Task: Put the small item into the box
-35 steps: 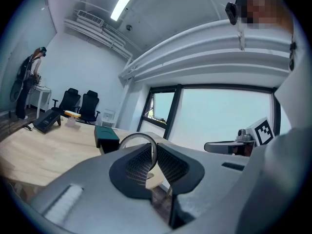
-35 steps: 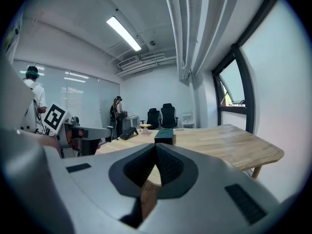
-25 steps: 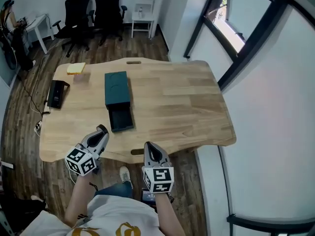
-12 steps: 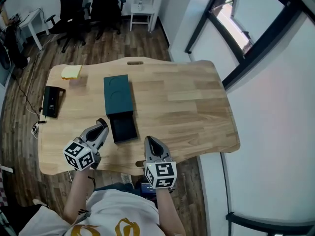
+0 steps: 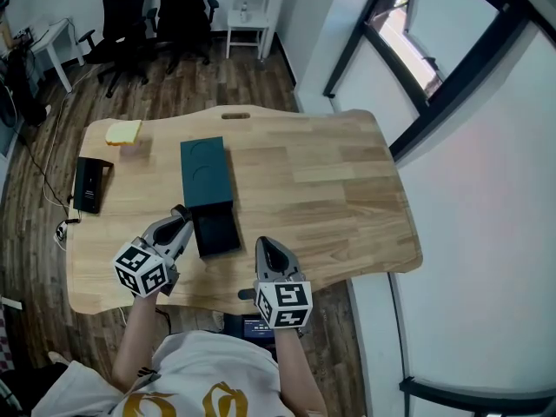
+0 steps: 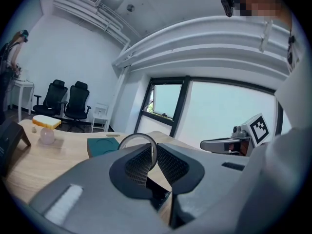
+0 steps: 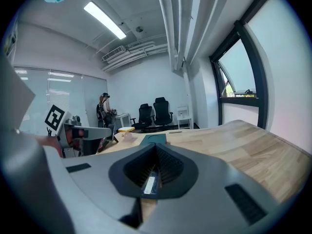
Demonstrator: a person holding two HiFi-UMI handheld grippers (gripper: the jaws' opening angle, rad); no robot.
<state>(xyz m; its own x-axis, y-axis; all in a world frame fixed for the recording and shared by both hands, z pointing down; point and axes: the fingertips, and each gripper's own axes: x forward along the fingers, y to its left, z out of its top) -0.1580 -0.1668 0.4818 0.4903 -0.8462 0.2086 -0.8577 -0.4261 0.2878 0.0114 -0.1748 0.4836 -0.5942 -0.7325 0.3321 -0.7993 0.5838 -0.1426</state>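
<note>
A dark teal box [image 5: 205, 172] lies on the wooden table [image 5: 330, 189], its drawer [image 5: 217, 229] pulled out toward me. My left gripper [image 5: 179, 216] hovers at the drawer's left front corner, shut on a thin metal ring [image 6: 138, 135]. In the left gripper view the ring stands up between the jaws of that gripper [image 6: 147, 156], with the open drawer [image 6: 157, 195] just below and the box top [image 6: 105, 144] beyond. My right gripper [image 5: 263, 247] hangs over the table's near edge, right of the drawer; its jaws [image 7: 155, 152] are shut with nothing in them.
A yellow sponge-like block [image 5: 123, 131], a small translucent object [image 5: 135, 144] and a black device [image 5: 87, 184] sit at the table's left end. Office chairs [image 5: 148, 7] and a white side table [image 5: 248, 16] stand beyond. A window wall runs along the right.
The left gripper has moved closer to the drawer's left front corner with the ring in it. The right gripper has stayed near the table's front edge. The head view has shifted a little.
</note>
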